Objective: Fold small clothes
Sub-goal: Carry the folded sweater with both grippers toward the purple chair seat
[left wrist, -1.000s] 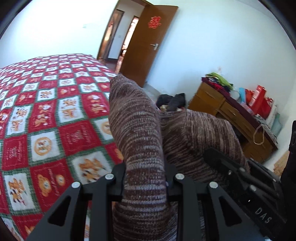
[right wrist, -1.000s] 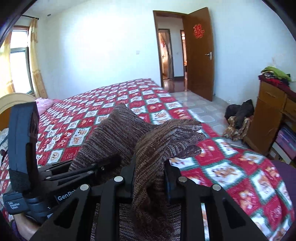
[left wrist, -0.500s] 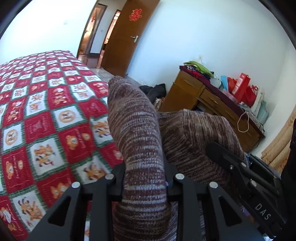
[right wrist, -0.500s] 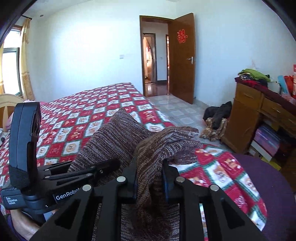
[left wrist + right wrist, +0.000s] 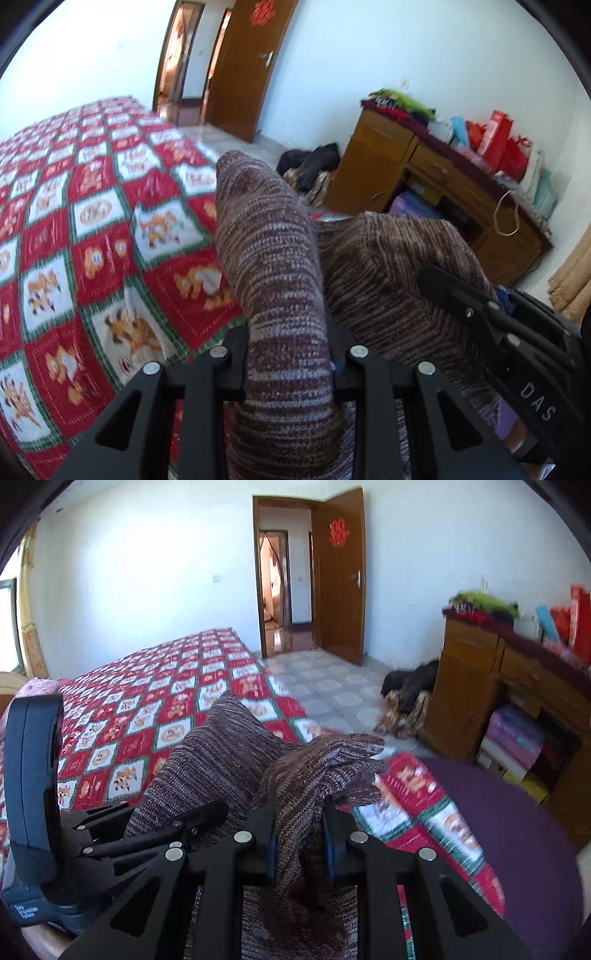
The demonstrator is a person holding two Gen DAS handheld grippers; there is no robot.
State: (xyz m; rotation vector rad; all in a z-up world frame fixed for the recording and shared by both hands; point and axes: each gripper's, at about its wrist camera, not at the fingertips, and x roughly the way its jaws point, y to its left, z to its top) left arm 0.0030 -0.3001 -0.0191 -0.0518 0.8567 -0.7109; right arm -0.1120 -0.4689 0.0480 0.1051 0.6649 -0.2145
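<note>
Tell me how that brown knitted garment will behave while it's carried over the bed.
The knitted garment is probably floppy: it bunches between the left gripper fingers and droops past the right gripper. Its coarse knit likely resists slipping. It seems light, sagging only mildly between both grips.

We see one knitted garment (image 5: 273,266), brown with pale stripes (soft and thick). It is bunched up and lifted above the bed, filling the middle and lower part of both frames. One loose, floppy end (image 5: 332,764) hangs toward the right.
</note>
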